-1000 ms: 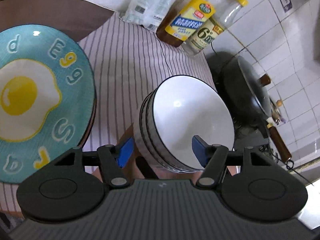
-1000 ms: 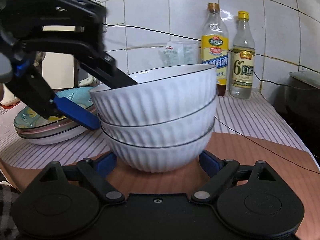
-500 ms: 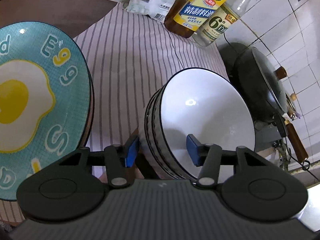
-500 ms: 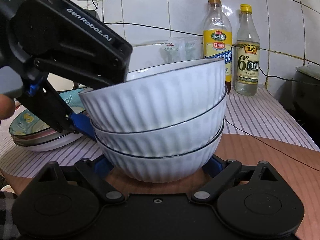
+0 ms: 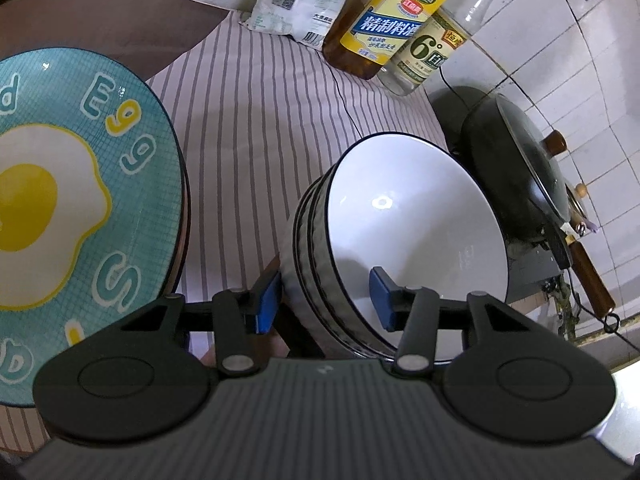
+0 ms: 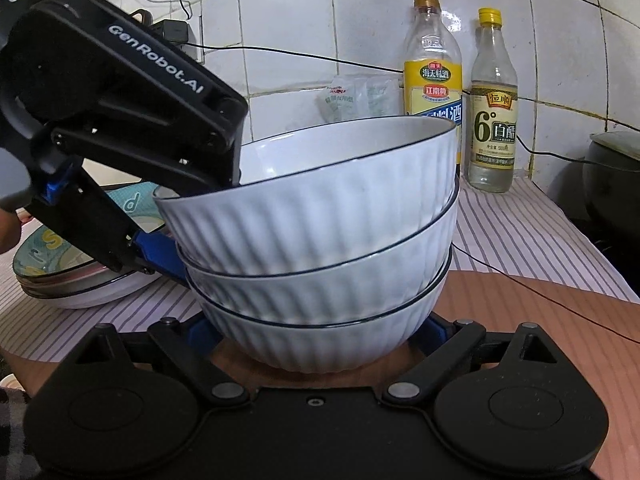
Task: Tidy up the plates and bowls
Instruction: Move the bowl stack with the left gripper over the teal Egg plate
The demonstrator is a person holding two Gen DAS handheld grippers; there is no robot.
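Observation:
Three white ribbed bowls (image 6: 316, 248) with dark rims are stacked on the counter; the stack also shows in the left wrist view (image 5: 404, 240). My left gripper (image 5: 324, 300) straddles the near rim of the stack, one blue pad outside (image 5: 266, 304) and one inside the top bowl (image 5: 382, 296), narrowed but with a gap showing. It appears in the right wrist view (image 6: 160, 248) at the stack's left side. My right gripper (image 6: 316, 332) is open, its pads on either side of the bottom bowl's base. A teal fried-egg plate (image 5: 76, 208) tops a plate stack at the left (image 6: 72, 276).
Two bottles (image 6: 432, 80) (image 6: 492, 120) and a plastic packet (image 5: 304, 0) stand at the tiled wall. A black wok with lid (image 5: 520, 168) sits to the right on a stove. A striped cloth (image 5: 260, 120) covers the counter; a thin black cable crosses it.
My left gripper has narrowed around the stack's rim and moved closer. The top bowl has tilted up at the right. My right gripper has moved in around the bottom bowl.

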